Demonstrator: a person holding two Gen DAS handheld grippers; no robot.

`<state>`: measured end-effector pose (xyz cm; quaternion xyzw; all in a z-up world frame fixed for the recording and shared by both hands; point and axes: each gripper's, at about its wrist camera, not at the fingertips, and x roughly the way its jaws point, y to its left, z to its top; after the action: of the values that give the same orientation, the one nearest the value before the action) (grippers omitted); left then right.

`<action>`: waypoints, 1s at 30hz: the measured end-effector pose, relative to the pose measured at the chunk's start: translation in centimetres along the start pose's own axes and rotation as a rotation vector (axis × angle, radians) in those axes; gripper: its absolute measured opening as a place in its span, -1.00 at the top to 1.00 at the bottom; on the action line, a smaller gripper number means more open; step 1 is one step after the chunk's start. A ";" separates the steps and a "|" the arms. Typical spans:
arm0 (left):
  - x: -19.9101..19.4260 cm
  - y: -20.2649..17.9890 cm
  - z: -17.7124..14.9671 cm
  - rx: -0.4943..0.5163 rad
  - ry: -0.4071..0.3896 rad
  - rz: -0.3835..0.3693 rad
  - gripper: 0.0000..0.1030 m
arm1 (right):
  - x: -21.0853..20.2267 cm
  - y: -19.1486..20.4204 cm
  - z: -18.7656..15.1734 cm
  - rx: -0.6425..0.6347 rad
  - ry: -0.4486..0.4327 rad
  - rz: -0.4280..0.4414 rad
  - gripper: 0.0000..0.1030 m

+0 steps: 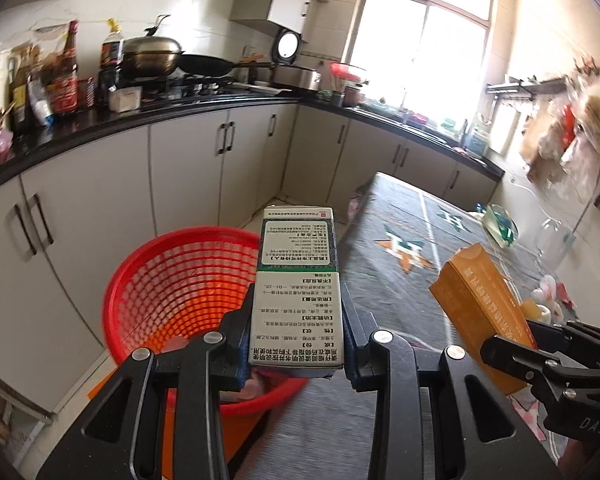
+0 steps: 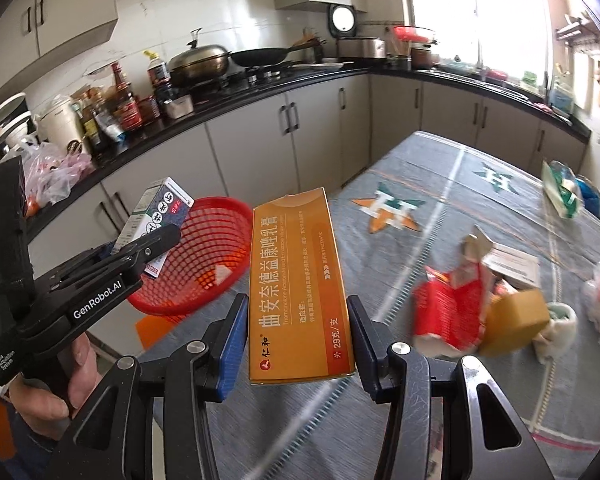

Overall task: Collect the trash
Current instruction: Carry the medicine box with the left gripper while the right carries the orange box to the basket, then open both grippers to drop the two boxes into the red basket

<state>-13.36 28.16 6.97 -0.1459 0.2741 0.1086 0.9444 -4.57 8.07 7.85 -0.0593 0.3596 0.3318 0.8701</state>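
Midway, by my judgement. The left tool (image 1: 298, 344) grips a white and green box (image 1: 298, 280) beside the red basket (image 1: 172, 280) off the bench's (image 2: 440, 208) left edge. The right tool (image 2: 298, 344) clamps an orange box (image 2: 300, 280) over the bench. Red wrapper (image 2: 452, 304) and scraps remain near its right edge.

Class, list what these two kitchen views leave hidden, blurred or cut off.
- Red basket bottom: left wrist view, hidden by the white box and left hand-held gripper.
- Red packet on the table: right wrist view, print blurred.
- Orange box: left wrist view, lower end hidden by the right hand-held gripper.
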 end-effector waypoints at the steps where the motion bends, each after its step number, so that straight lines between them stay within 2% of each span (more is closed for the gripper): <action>1: 0.0 0.5 0.0 -0.007 0.001 0.008 0.35 | 0.3 0.5 0.3 -0.011 0.003 0.003 -0.02; 10: 0.4 5.2 0.2 -0.076 0.022 0.068 0.35 | 3.7 3.6 2.9 -0.036 0.050 0.084 -0.02; 16: 1.7 6.9 0.1 -0.112 0.050 0.088 0.35 | 6.7 5.3 4.6 -0.035 0.087 0.133 -0.02; 28: 3.9 8.2 -0.5 -0.107 0.092 0.103 0.34 | 12.5 5.6 5.6 0.028 0.157 0.165 -0.04; 30: 3.9 8.2 -0.5 -0.105 0.091 0.098 0.25 | 12.9 5.6 5.7 0.035 0.160 0.175 -0.04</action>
<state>-12.66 36.12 2.67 -0.1863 0.3174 0.1621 0.9156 2.02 21.20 4.22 -0.0386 0.4375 0.3944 0.8072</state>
